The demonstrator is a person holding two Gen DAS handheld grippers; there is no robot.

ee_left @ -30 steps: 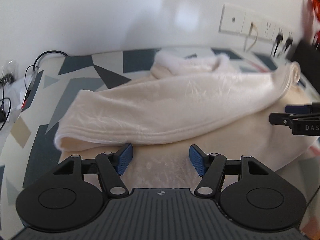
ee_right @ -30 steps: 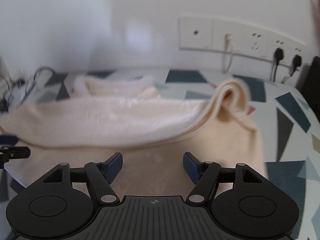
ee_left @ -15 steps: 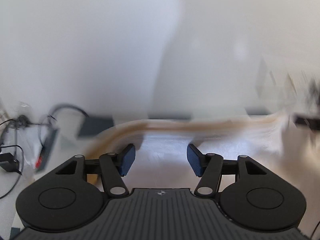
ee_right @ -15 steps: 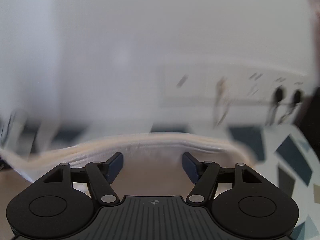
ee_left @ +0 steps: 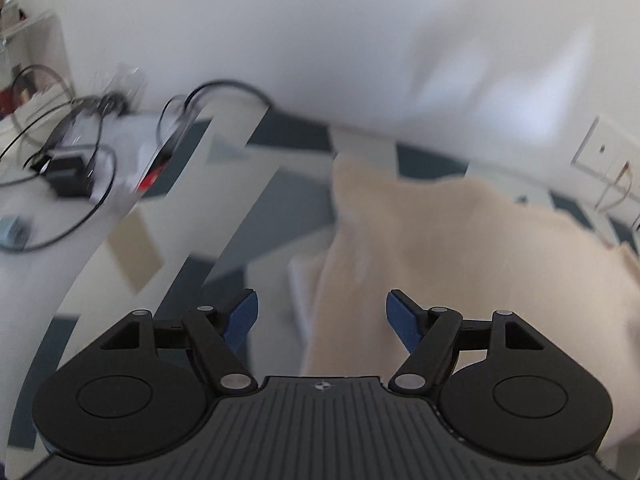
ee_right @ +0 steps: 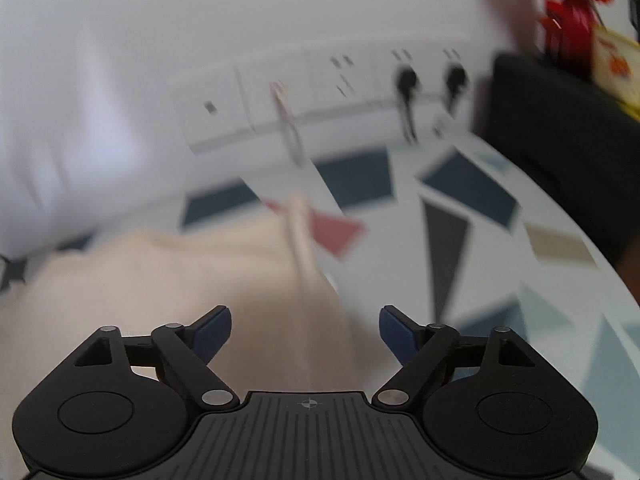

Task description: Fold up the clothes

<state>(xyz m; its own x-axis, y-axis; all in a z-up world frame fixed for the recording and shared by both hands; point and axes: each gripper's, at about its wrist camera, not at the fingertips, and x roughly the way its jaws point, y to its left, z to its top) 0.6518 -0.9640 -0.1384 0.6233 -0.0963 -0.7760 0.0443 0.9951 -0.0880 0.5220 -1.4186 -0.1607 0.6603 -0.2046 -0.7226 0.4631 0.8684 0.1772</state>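
Blue pads: the left gripper (ee_left: 321,316) has its fingers spread wide with nothing between them; the right gripper (ee_right: 305,330) likewise, fingers apart and empty.
Cream garment (ee_left: 460,248): lies on the patterned surface (ee_left: 224,208), filling the lower right of the left wrist frame; in the right wrist frame (ee_right: 168,280) it fills the lower left, its edge running up the middle.
Fold state: both views are blurred, so the layers and how neat they are cannot be told.
Risk, cloth: soft, thick fabric may spring back or slide if pinched through only one layer.
Risk, left side: cables and a black adapter (ee_left: 68,172) sit at the upper left; a wide sweep could snag them.
Risk, right side: plugged wall sockets (ee_right: 404,80) lie past the cloth at upper centre.
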